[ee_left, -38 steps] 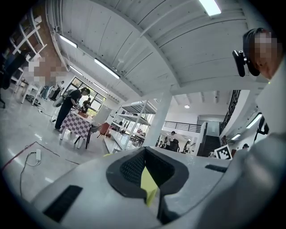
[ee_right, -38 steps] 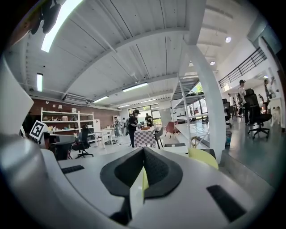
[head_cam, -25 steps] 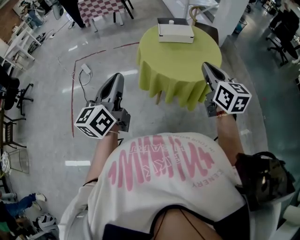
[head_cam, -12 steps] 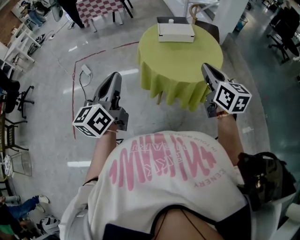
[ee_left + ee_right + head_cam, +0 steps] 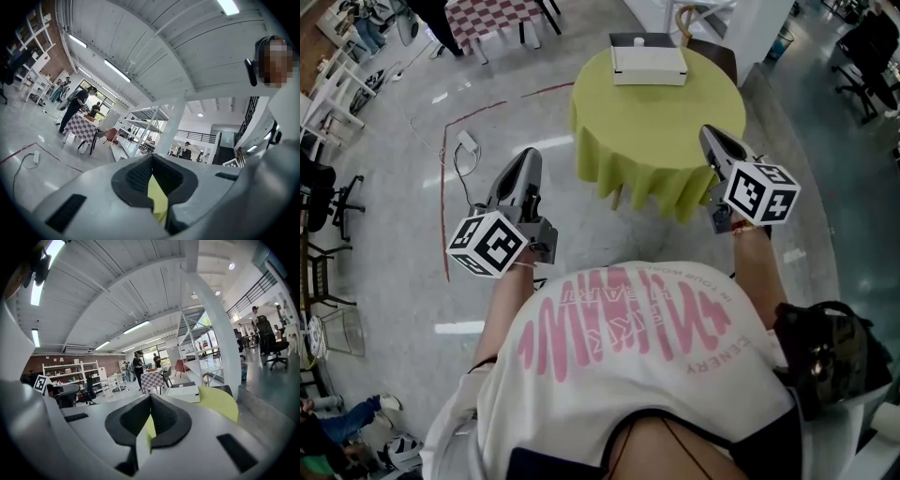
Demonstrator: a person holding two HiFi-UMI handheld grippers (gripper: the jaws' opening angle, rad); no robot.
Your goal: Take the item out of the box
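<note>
A white box (image 5: 649, 64) with a small white cap on top sits at the far side of a round table with a yellow-green cloth (image 5: 656, 131). It also shows in the right gripper view, where the white box (image 5: 184, 393) lies ahead and to the right on the yellow-green cloth (image 5: 218, 401). My left gripper (image 5: 528, 156) hangs over the floor left of the table, shut and empty. My right gripper (image 5: 711, 134) is over the table's near right edge, shut and empty. Both are well short of the box. What is inside the box is hidden.
A dark chair (image 5: 713, 56) stands behind the table beside a white pillar (image 5: 764, 33). A checkered table (image 5: 492, 14) is at the far left. A cable with a white adapter (image 5: 469, 141) and a red tape line (image 5: 444, 197) lie on the floor. A black bag (image 5: 830, 356) hangs at my right.
The head view has shifted slightly. Both grippers stay raised and shut in nearly the same places.
</note>
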